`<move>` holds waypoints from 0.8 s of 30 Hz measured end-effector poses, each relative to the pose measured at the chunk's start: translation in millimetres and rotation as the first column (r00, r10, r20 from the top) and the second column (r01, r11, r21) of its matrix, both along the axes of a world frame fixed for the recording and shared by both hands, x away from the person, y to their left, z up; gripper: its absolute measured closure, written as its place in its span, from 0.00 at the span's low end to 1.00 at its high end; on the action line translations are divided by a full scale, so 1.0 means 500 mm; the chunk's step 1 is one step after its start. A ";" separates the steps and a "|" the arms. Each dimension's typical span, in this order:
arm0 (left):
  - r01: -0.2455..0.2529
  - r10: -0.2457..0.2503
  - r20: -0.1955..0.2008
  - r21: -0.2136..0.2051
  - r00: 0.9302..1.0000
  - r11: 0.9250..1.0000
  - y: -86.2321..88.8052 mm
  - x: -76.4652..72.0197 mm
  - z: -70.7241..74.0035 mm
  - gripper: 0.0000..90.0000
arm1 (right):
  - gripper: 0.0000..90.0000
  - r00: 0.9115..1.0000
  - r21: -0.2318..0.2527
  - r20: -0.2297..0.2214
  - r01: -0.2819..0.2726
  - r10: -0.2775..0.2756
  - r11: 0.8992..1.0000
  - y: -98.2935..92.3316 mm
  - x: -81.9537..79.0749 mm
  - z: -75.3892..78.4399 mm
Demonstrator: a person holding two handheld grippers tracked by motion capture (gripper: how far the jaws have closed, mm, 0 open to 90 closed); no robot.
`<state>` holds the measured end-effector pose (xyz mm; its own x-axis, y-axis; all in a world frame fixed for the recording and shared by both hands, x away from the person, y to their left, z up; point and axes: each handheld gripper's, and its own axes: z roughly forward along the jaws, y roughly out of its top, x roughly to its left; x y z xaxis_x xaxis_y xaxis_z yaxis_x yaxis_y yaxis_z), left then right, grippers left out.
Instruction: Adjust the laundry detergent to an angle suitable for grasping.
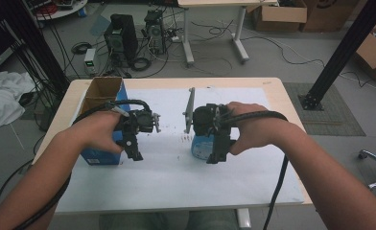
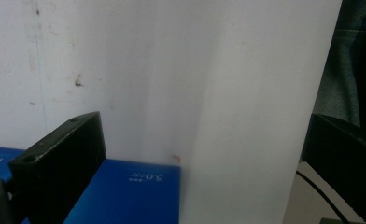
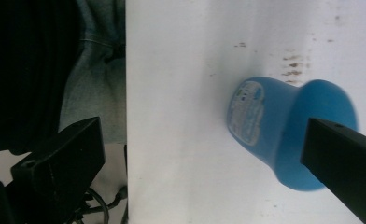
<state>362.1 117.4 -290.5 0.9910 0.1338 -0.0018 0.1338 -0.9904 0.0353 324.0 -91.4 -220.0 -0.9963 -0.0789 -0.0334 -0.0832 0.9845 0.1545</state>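
Nearest the high camera are the person's two forearms, which rise from the bottom edge, each hand wrapped around a black claw. The right claw points down toward the near counter edge with its jaws wide apart and nothing between them. Its body and the right hand hide most of the rounded blue plastic container just behind it; in the right gripper view the same container lies just beside one jaw tip, and that jaw cuts off its far part. Its pale label is too blurred to read.

The left claw is also spread wide and holds nothing. Just beside it stands the blue cardboard box with the open brown top, partly covered by the left hand. In the left gripper view a corner of this box sits low between the jaws, untouched, its small white print unclear.

Both things rest on the white sheet that covers the light wooden counter.
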 end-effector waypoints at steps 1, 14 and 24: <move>0.002 -0.002 0.001 0.000 1.000 1.000 0.000 0.000 0.001 0.00 | 0.00 1.000 0.005 0.005 0.006 -0.006 1.000 -0.002 0.004 0.005; -0.010 0.010 0.008 -0.002 1.000 1.000 0.008 0.002 0.013 0.00 | 0.00 0.996 0.005 0.003 0.087 -0.087 0.996 -0.025 0.075 0.023; -0.007 0.007 0.007 0.004 1.000 1.000 0.007 0.002 0.007 0.00 | 0.00 0.993 -0.028 0.001 0.120 -0.120 0.992 -0.024 0.121 0.006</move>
<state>363.1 121.0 -287.1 0.9900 0.1407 0.0056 0.1405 -0.9896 0.0320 384.5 -103.3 -217.2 -0.9987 0.0404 -0.0321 0.0360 0.9912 0.1273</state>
